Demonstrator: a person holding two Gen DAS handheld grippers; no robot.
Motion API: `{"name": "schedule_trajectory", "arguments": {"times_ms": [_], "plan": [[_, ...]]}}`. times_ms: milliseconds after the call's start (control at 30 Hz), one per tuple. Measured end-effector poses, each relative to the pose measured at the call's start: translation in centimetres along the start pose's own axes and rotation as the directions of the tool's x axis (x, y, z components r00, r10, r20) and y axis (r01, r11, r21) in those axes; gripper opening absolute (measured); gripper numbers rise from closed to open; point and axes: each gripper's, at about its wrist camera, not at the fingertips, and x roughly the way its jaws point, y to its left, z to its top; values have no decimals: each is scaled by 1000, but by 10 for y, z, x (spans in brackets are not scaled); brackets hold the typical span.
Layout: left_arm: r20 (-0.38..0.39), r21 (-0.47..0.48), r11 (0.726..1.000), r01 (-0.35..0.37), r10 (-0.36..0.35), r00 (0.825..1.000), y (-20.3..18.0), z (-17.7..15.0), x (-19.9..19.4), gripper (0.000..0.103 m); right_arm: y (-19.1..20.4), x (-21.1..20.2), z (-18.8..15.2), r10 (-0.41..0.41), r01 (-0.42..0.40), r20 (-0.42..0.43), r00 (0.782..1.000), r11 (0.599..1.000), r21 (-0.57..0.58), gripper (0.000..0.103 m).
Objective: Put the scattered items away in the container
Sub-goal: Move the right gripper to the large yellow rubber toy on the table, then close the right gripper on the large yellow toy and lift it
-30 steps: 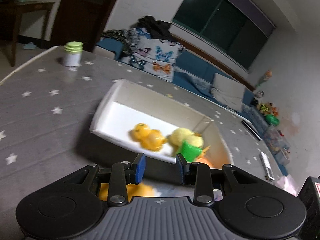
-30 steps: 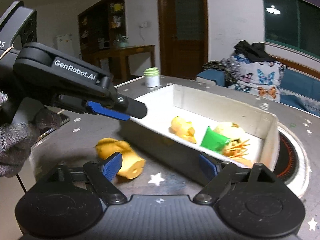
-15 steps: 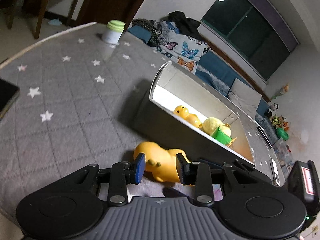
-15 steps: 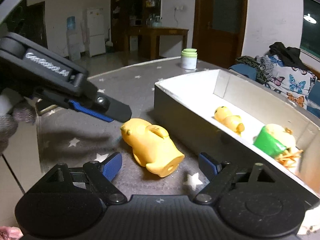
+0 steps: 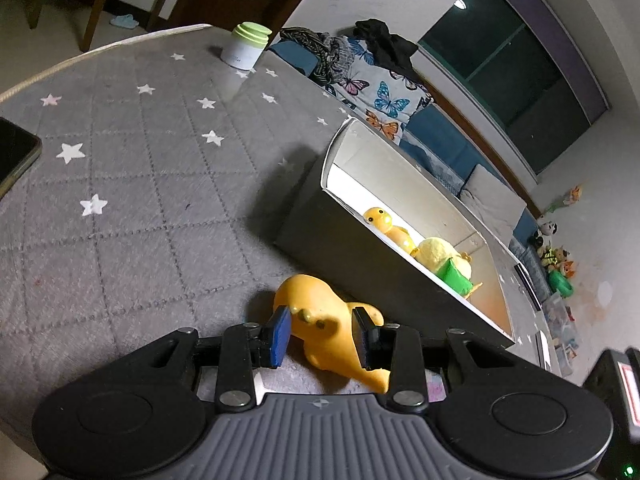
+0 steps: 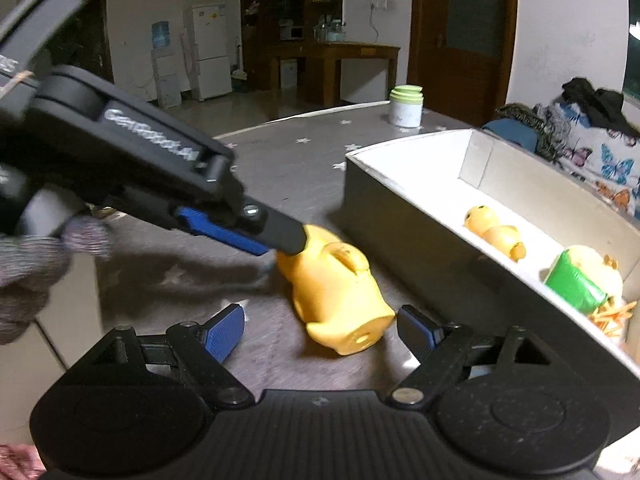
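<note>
A yellow pig toy (image 5: 324, 320) lies on its side on the grey star-patterned table, next to the white box (image 5: 340, 196). My left gripper (image 5: 320, 334) is open, with its jaws on either side of the pig's middle. In the right wrist view the pig (image 6: 336, 284) lies just ahead of my open right gripper (image 6: 320, 326), and the left gripper's fingers (image 6: 256, 232) reach it from the left. The box (image 6: 404, 184) holds a small yellow duck (image 6: 494, 232), a yellow plush (image 6: 596, 270), a green piece (image 6: 572, 286) and orange strands.
A white jar with a green lid (image 5: 246, 46) stands at the table's far edge. A dark phone (image 5: 16, 156) lies at the left. A sofa with butterfly cushions (image 5: 372, 88) is behind the table. A gloved hand (image 6: 36, 248) holds the left gripper.
My left gripper swung away from the box, came down to the pig and opened wider around it. My right gripper moved closer to the pig.
</note>
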Motion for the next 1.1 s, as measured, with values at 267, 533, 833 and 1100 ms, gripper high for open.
{"name": "schedule_trajectory", "arguments": {"times_ms": [267,533,833,1100], "plan": [[19,-73,997,27,-26,999,4,6,6,36,3,-5,2,4,-4,8,1000,1000,14,78],[25,-165,985,47,-43,999,11,9,14,37,-13,9,13,-9,9,-7,1000,995,99,63],[26,-199,980,24,-19,999,12,12,27,40,-15,20,11,-29,32,-20,999,992,118,57],[16,-243,970,6,-3,1000,8,14,36,45,-18,24,7,-33,37,-26,999,988,150,52]]}}
